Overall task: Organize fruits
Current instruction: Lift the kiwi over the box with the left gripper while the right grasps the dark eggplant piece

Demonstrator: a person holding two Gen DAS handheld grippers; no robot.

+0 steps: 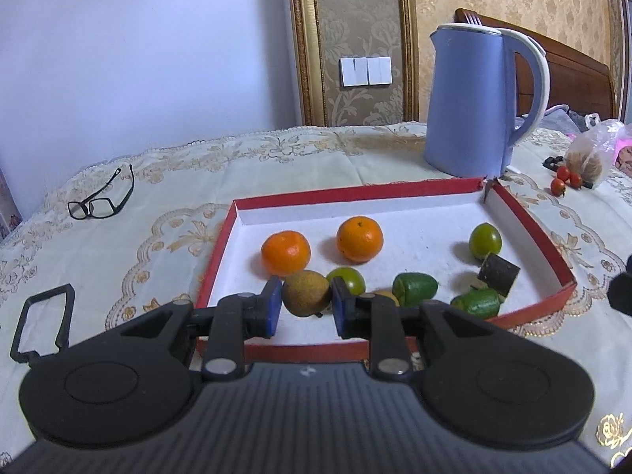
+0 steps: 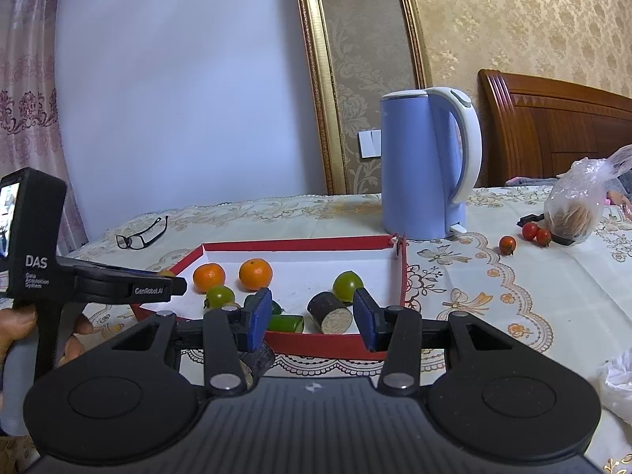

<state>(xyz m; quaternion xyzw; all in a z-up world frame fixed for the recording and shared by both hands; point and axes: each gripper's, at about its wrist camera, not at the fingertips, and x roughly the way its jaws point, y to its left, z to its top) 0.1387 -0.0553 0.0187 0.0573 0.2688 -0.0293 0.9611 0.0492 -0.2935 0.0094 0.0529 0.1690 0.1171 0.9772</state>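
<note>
A red-rimmed white tray (image 1: 355,191) holds two oranges (image 1: 285,252) (image 1: 359,239), several green fruits (image 1: 484,240) and a dark cut cylinder (image 1: 498,278). My left gripper (image 1: 306,304) is shut on a brownish-yellow fruit (image 1: 307,292), just above the tray's near left part. In the right wrist view the left gripper (image 2: 177,284) reaches in from the left over the tray (image 2: 335,345). My right gripper (image 2: 312,318) is open at the tray's near edge with nothing between its pads. The dark cylinder (image 2: 330,312) lies just beyond it.
A blue kettle (image 1: 474,98) stands behind the tray. Three cherry tomatoes (image 2: 506,244) and a plastic bag (image 2: 576,209) lie to the right on the lace cloth. Glasses (image 1: 100,197) rest at the far left. A black frame (image 1: 43,320) lies near left.
</note>
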